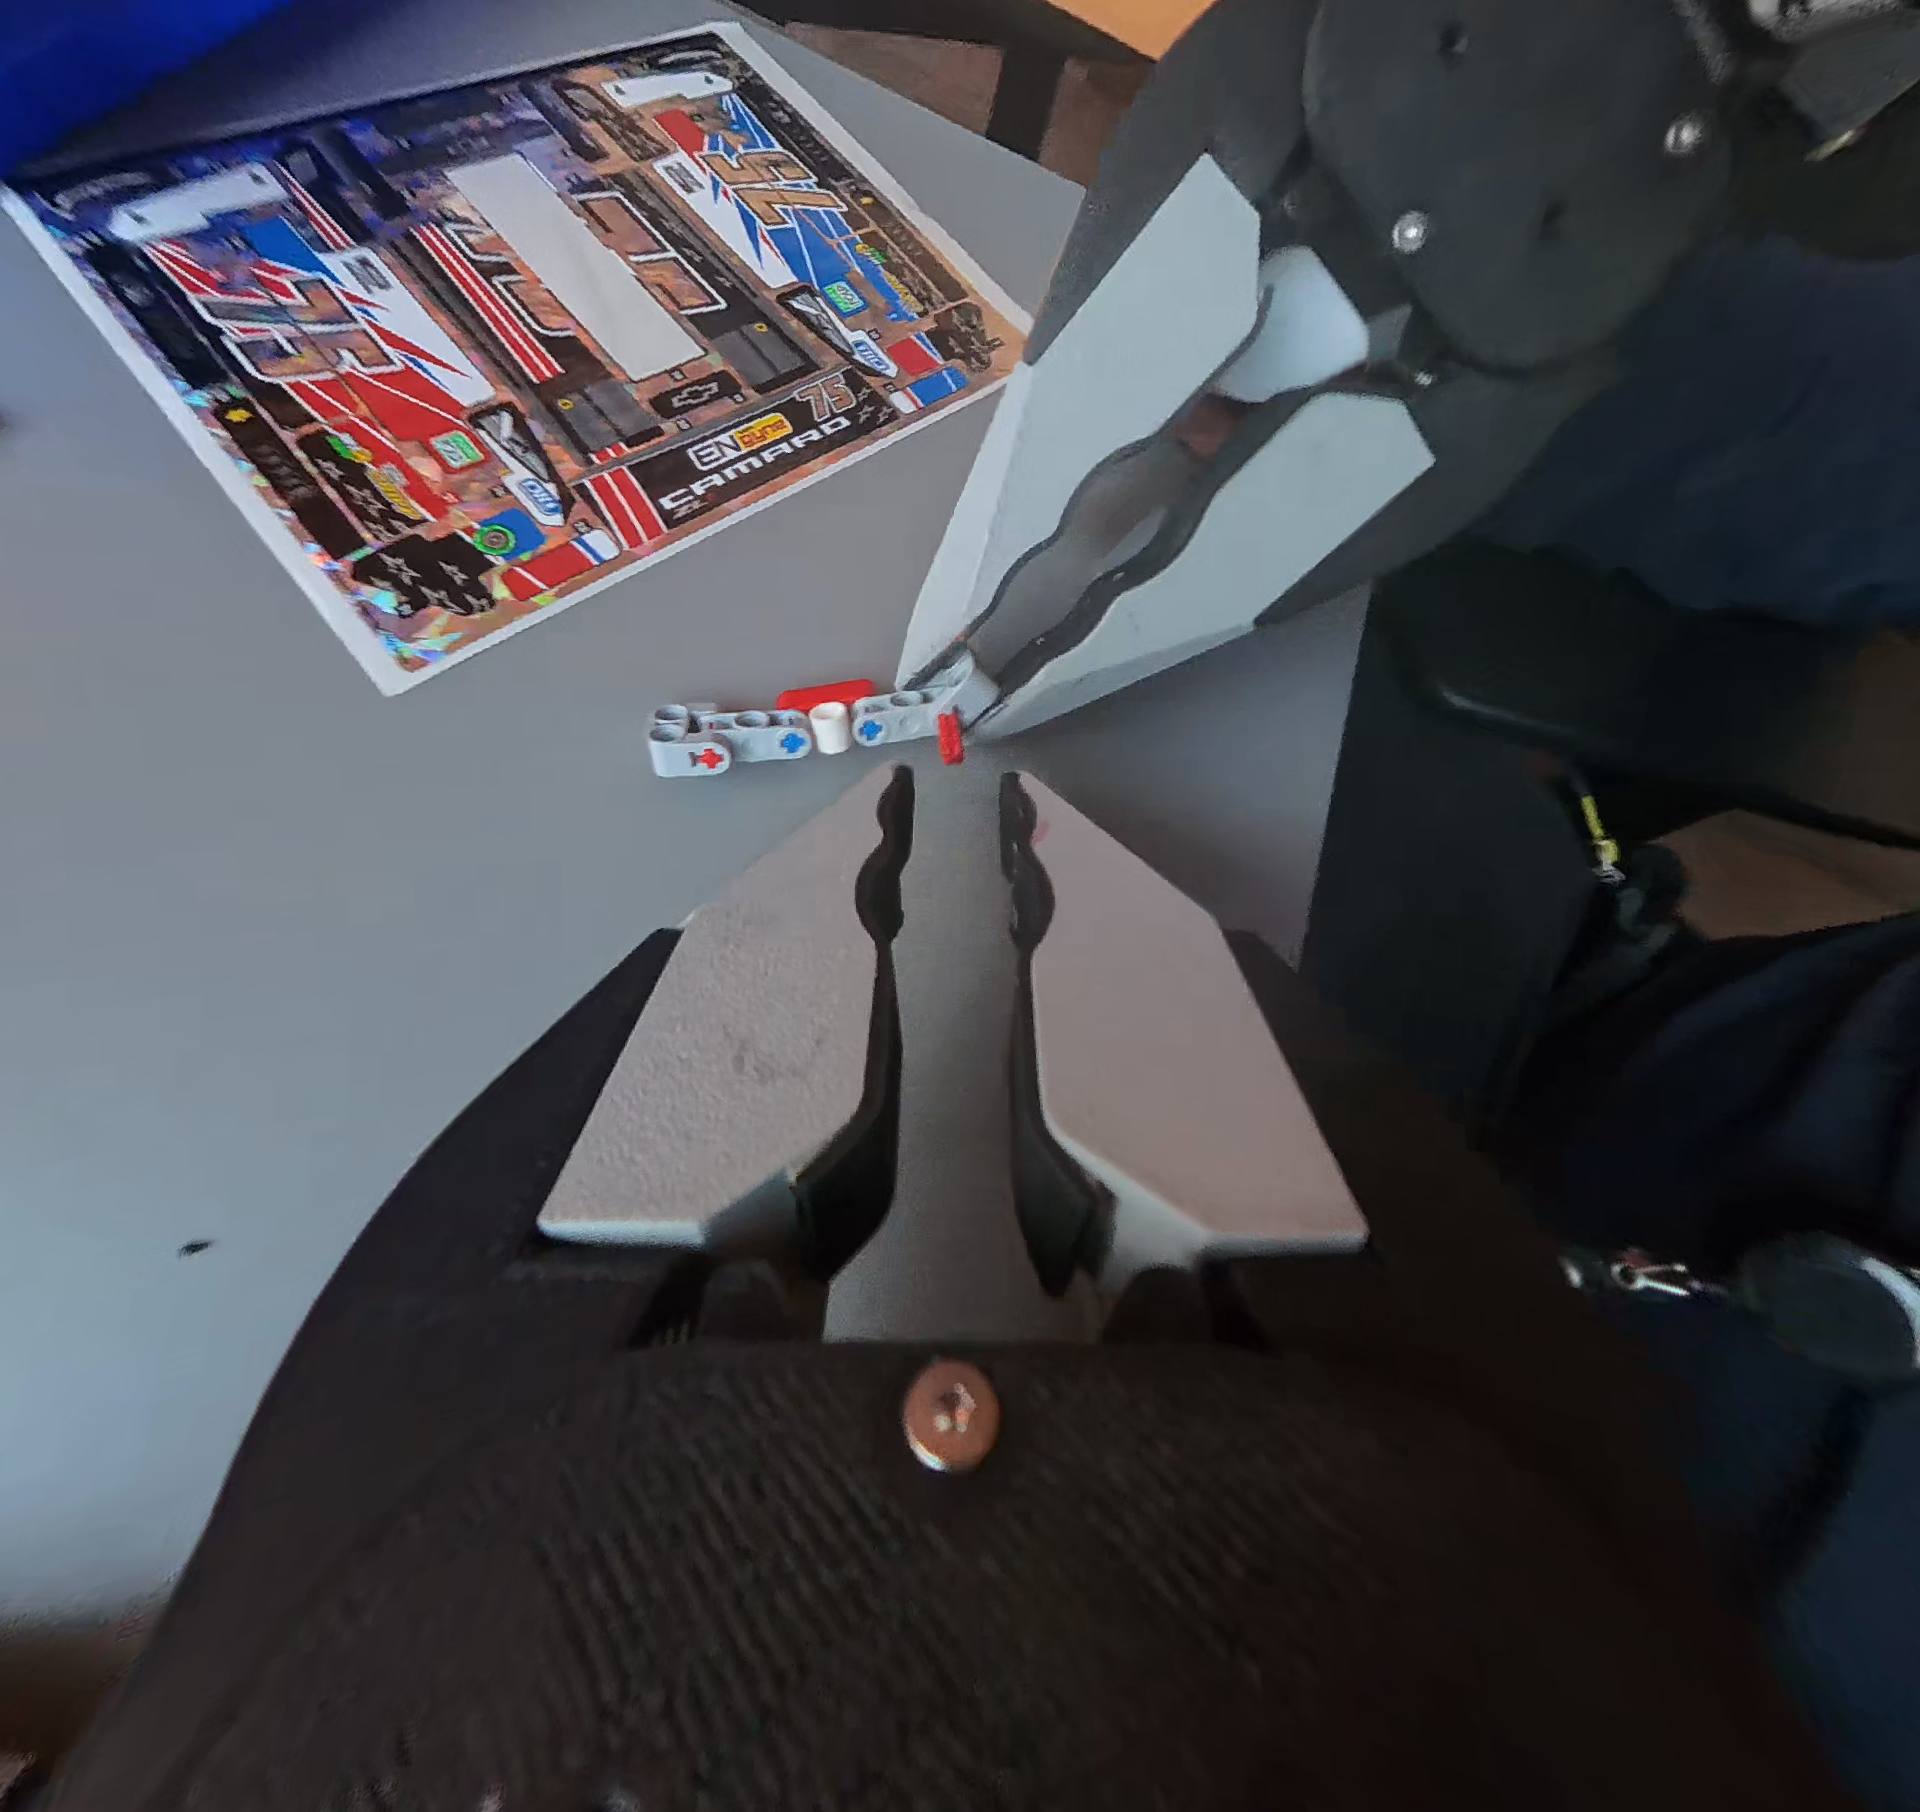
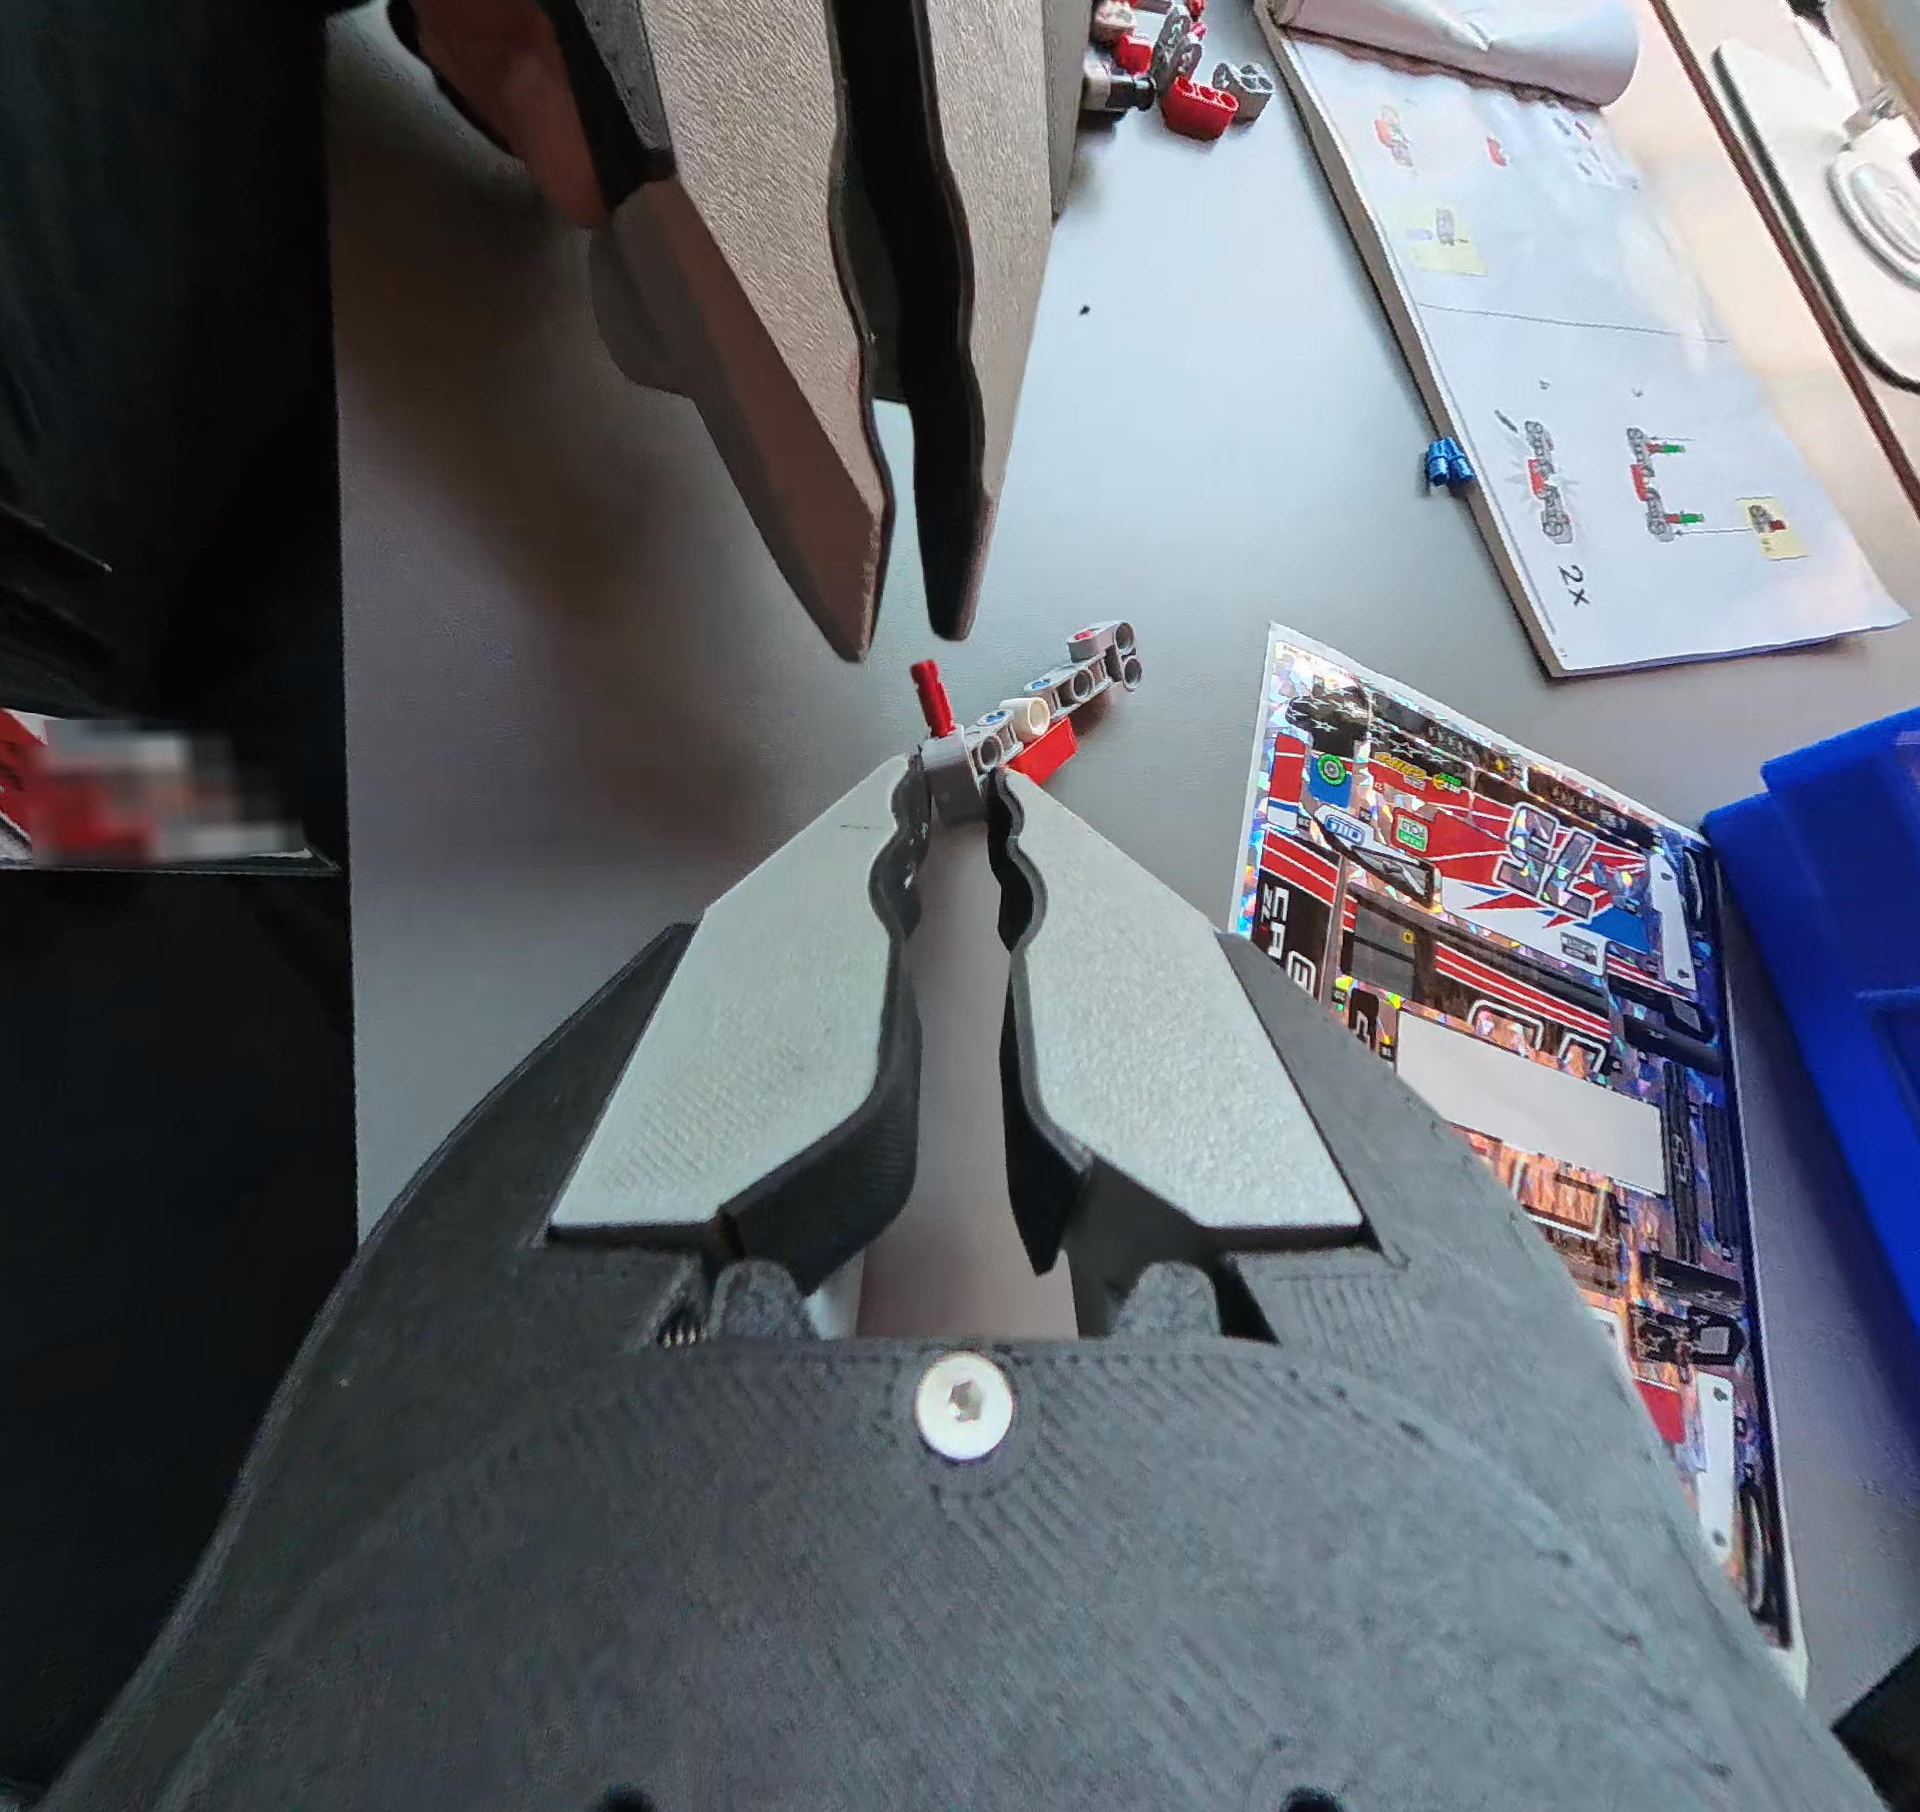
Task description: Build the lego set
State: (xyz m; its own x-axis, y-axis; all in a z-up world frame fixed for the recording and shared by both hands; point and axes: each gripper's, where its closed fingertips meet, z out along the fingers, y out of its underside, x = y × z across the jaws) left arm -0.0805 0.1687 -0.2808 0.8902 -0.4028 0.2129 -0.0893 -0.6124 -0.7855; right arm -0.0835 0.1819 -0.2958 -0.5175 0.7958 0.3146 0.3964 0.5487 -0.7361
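A small assembly of grey beams (image 1: 769,736) with blue and red pins, a white bush and a red piece behind it lies on the grey table (image 1: 312,931). It also shows in the right wrist view (image 2: 1081,682). My right gripper (image 2: 958,780) is shut on the near grey end of the assembly, and the left wrist view (image 1: 971,708) shows its pads pressed on that end. A red pin (image 2: 930,697) stands up from that end. My left gripper (image 1: 956,777) is open and empty, its tips just short of the red pin (image 1: 951,736).
A glossy sticker sheet (image 1: 520,339) lies behind the assembly, with a blue bin (image 2: 1829,931) beside it. An open instruction booklet (image 2: 1558,308), a blue pin (image 2: 1444,461) and several loose red and grey parts (image 2: 1174,69) lie farther off. The grippers are tip to tip, or close to it. Left tips and right tips are each some 20 cm from the blue pin (image 2: 1444,461).
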